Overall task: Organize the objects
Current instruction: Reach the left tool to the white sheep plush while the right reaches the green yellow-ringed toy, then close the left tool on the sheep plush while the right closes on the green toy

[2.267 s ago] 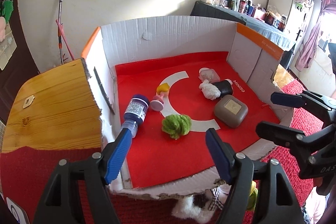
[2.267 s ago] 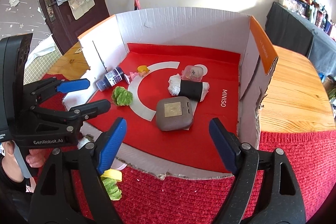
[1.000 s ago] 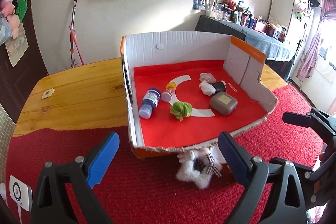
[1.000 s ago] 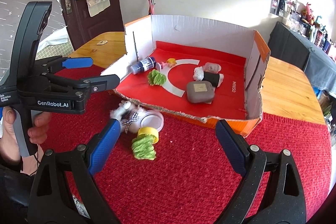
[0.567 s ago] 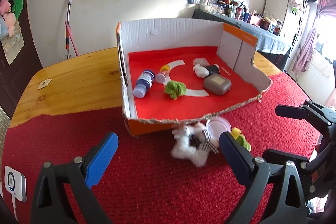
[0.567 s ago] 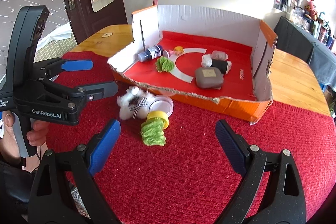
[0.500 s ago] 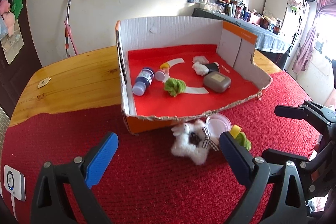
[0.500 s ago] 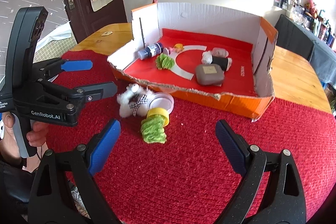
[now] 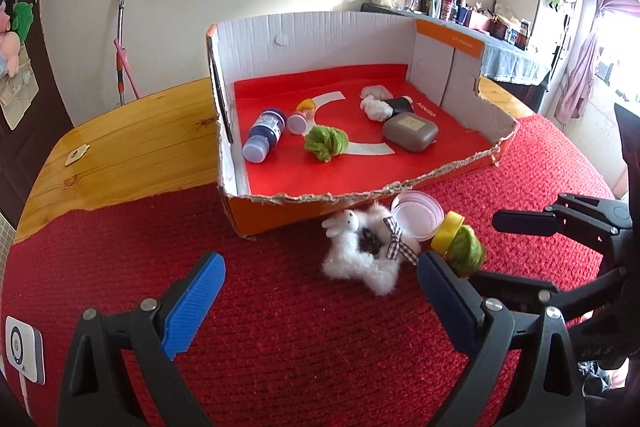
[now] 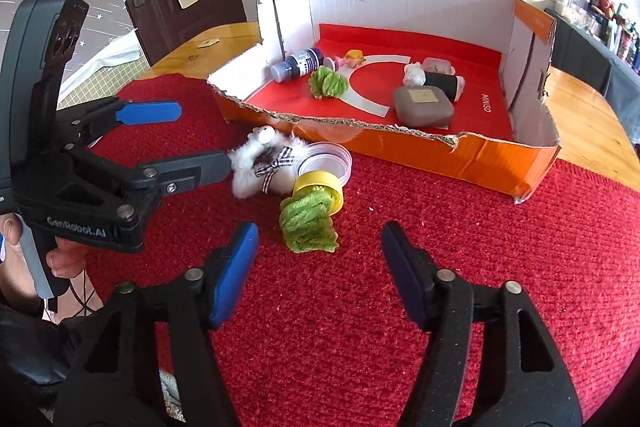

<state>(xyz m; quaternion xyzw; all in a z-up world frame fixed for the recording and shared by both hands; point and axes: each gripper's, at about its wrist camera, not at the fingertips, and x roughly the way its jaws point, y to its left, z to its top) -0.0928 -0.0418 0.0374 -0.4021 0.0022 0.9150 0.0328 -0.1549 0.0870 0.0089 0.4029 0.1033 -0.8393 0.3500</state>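
While closing, right tongs point(image 10: 316, 267) tilted down

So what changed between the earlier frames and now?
Both tongs pulled back out of the torn cardboard box and sank toward the red mat. The right tongs are closing, empty, before the green yarn bundle with yellow cap. The left tongs remain open. Box contents and white plush toy stayed put.

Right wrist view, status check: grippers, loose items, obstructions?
Left gripper open, empty. Right gripper closing, nothing between fingers. Green yarn toy, plush bunny, clear lid outside box. Nothing blocking.
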